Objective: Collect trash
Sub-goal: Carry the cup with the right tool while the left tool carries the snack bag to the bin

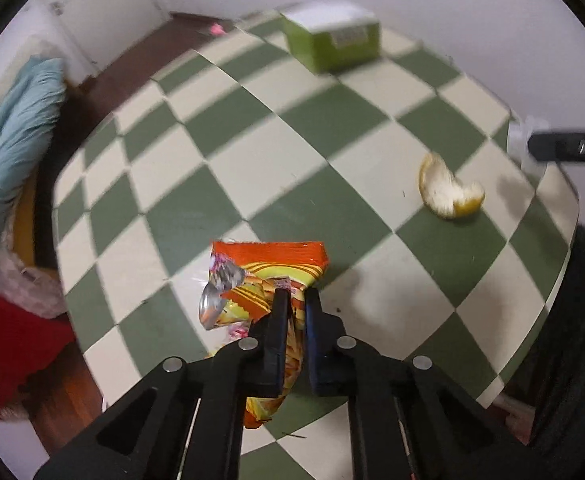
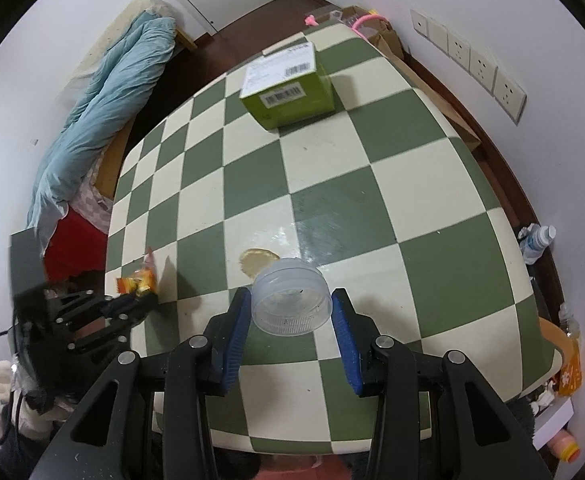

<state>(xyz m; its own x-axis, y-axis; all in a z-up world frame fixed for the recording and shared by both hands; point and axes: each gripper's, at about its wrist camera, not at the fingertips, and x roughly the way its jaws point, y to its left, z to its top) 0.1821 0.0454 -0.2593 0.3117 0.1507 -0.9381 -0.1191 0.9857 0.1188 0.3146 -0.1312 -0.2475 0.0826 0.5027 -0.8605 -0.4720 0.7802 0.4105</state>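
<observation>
An orange and yellow snack wrapper (image 1: 268, 264) lies crumpled on the green and cream checked table (image 1: 212, 168), and my left gripper (image 1: 296, 296) is shut on its near end. A piece of orange peel (image 1: 448, 192) lies to the right on the table. In the right wrist view my right gripper (image 2: 291, 294) is shut on a clear plastic cup (image 2: 290, 304), with the blue pads (image 2: 236, 332) against its sides. The peel (image 2: 258, 262) shows just beyond the cup. The left gripper (image 2: 146, 300) and wrapper (image 2: 132, 282) are at the table's left edge.
A green cardboard box (image 2: 288, 84) stands at the far side of the table. A bed with a blue quilt (image 2: 104, 96) and a red item (image 2: 74, 240) is on the left. Bottles (image 2: 536, 240) stand on the floor at the right, below wall sockets (image 2: 472, 64).
</observation>
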